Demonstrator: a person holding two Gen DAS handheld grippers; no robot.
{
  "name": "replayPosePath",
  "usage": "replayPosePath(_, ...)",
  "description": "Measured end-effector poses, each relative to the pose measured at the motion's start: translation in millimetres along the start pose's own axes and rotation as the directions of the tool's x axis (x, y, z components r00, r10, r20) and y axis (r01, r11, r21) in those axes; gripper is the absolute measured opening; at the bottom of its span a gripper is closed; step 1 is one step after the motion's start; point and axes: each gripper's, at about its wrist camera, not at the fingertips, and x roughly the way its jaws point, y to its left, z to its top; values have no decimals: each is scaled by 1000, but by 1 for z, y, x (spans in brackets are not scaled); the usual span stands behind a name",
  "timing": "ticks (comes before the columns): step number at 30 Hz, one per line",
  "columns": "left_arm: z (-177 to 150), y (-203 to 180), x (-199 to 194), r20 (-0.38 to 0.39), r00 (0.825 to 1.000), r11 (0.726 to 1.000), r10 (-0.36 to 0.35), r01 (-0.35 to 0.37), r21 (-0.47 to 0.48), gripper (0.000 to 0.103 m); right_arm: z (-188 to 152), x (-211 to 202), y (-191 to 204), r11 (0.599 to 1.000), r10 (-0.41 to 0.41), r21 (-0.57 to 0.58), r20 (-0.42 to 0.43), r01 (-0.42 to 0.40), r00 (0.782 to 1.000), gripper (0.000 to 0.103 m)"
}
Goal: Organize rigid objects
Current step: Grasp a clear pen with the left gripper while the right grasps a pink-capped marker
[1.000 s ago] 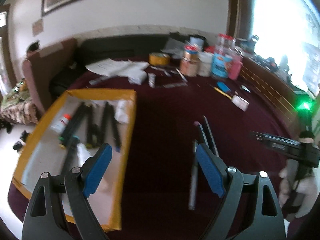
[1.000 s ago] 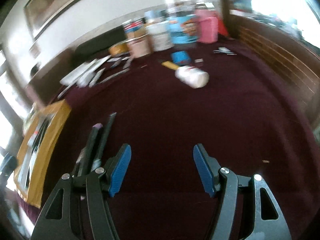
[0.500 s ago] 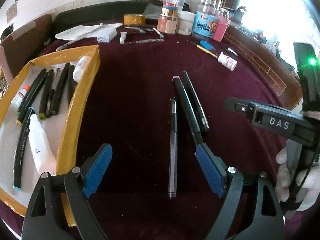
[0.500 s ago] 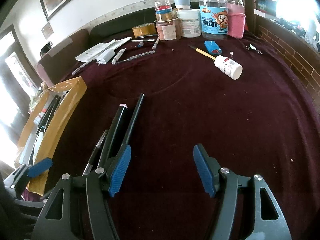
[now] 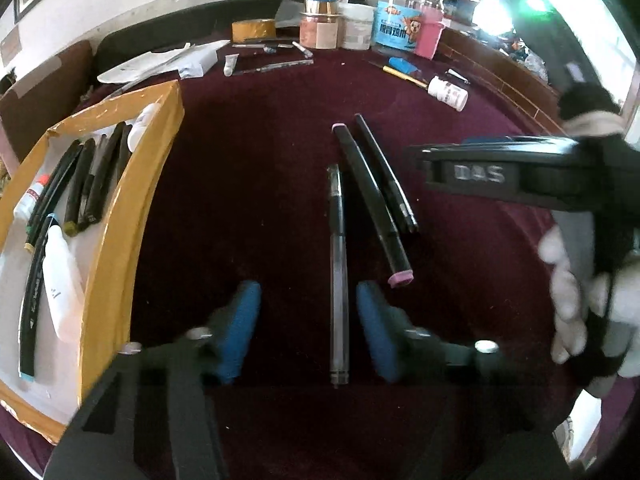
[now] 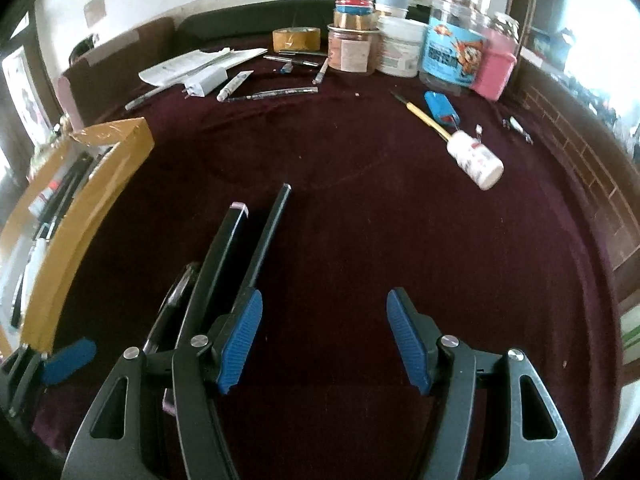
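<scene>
Three pens lie side by side on the maroon cloth: a clear-barrelled pen (image 5: 338, 272), a thick black marker with pink ends (image 5: 370, 196) and a thin black pen (image 5: 384, 172). My left gripper (image 5: 308, 328) is open, blurred, with the clear pen's near end between its blue pads, not touching. My right gripper (image 6: 324, 340) is open and empty just right of the marker (image 6: 224, 252) and thin pen (image 6: 266, 236); it shows side-on in the left wrist view (image 5: 480, 176). A yellow cardboard tray (image 5: 132, 208) at left holds several markers and a white bottle (image 5: 60, 280).
A white pill bottle (image 6: 476, 158) lies at right, with a yellow-handled tool (image 6: 426, 118) and blue object (image 6: 440, 108) beyond. Jars (image 6: 452, 52), a tape roll (image 6: 296, 38), papers (image 6: 196, 66) and small pens crowd the far edge. A wooden rim (image 6: 580, 160) bounds the right.
The left gripper has swung right from the tray and come down over the clear pen, its jaws narrower than before. The right gripper has moved lower beside the black pens.
</scene>
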Motion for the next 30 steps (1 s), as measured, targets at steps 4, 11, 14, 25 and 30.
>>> replayPosePath(4,2,9,-2,4,999,999,-33,33,-29,41,12,12,14,998,-43,-50,-6,43,999,58)
replayPosePath(11,3,11,-1,1,999,999,-39,39,-30,41,15,21,27,989,-61,-137,-17,58,998,5)
replayPosePath(14,7,11,1,-9,999,999,-44,44,-31,41,8,23,5,994,-71,-88,-42,67,997,5)
replayPosePath(25,27,3,19,4,1000,1000,-25,25,9,16,1,4,-48,990,114,84,-36,-111,993,14)
replayPosePath(30,28,18,19,-14,997,995,-81,80,-58,16,10,-6,-11,959,282,36,-13,-282,959,27)
